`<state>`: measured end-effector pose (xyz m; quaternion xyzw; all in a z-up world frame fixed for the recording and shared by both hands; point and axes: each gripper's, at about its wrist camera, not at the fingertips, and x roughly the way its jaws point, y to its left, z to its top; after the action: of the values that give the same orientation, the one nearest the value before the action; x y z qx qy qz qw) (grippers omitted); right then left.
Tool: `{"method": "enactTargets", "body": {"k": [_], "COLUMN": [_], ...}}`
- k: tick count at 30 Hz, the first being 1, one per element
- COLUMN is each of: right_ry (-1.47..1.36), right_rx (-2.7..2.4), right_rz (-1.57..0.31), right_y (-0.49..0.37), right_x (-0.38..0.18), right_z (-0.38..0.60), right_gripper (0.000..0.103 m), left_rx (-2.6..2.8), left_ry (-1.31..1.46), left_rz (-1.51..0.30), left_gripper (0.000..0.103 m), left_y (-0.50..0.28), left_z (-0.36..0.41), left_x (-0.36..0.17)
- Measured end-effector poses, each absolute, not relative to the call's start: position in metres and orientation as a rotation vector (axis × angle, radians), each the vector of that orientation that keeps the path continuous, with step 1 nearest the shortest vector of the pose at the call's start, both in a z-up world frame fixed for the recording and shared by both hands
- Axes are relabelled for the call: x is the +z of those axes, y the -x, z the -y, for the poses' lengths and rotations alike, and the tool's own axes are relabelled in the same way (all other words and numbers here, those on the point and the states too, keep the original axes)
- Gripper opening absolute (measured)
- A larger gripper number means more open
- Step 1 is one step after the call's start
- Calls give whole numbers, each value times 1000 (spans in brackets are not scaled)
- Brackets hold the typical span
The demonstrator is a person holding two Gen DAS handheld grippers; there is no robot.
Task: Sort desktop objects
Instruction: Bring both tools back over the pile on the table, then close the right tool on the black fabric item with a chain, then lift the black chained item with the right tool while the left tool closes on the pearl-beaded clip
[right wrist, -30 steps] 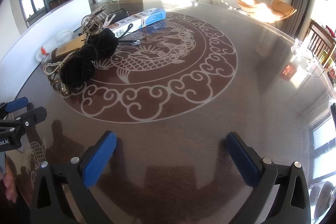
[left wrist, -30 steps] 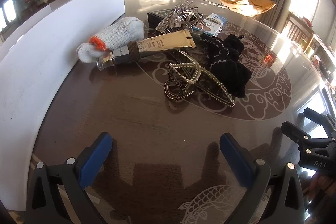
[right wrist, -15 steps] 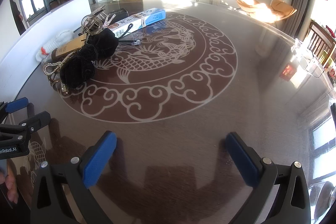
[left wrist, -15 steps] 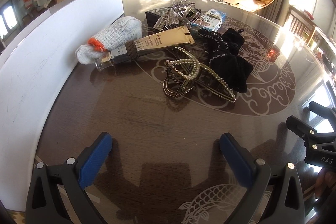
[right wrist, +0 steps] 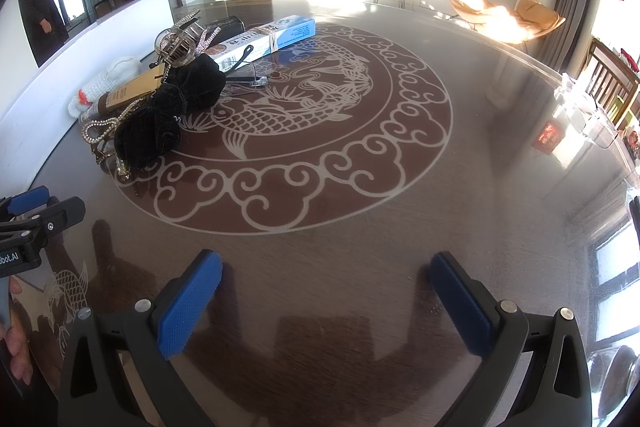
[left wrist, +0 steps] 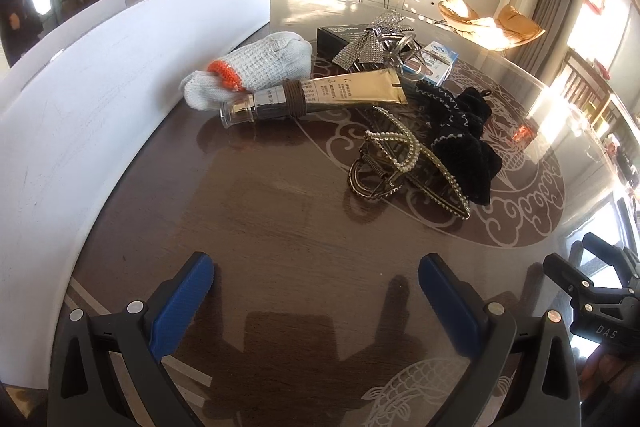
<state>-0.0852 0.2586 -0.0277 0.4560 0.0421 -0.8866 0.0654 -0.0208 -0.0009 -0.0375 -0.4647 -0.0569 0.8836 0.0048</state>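
Closer now, left gripper (left wrist: 316, 291) and right gripper (right wrist: 326, 291) gape empty; clutter (left wrist: 384, 131) far-left on the table (right wrist: 400, 227) awaits sorting.

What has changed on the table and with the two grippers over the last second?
The left gripper has eased forward toward the pile, so the pearl hair claw and the gold tube sit slightly closer in its view. Nothing was taken hold of or let go. The right gripper stayed put, both grippers stayed open and empty, and the pile itself has not shifted.
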Motion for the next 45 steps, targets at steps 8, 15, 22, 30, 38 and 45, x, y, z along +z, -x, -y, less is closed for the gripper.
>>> {"method": "enactTargets", "body": {"k": [8, 15, 22, 30, 38, 45], "right_ry": [-1376, -1362, -1276, -1340, -1258, -1266], "right_rx": [-2675, -2662, -2470, -2408, -2294, -2444], "right_rz": [-127, -92, 257, 126, -142, -202], "right_y": [85, 90, 142, 184, 131, 100], "right_x": [-28, -26, -3, -15, -6, -3], "right_z": [-259, -259, -221, -155, -140, -203], "right_gripper": [103, 103, 103, 41, 35, 36], "left_rx": [2788, 2817, 2859, 2903, 2878, 2813], "left_ry": [1427, 1368, 1320, 1265, 1184, 1228], "left_rz": [349, 563, 577, 484, 565, 439], "left_gripper": [103, 103, 103, 103, 103, 103], "left_y": [20, 18, 13, 7, 4, 12], "left_z": [18, 40, 44, 40, 47, 27], "left_x": [-35, -34, -29, -20, -15, -18]}}
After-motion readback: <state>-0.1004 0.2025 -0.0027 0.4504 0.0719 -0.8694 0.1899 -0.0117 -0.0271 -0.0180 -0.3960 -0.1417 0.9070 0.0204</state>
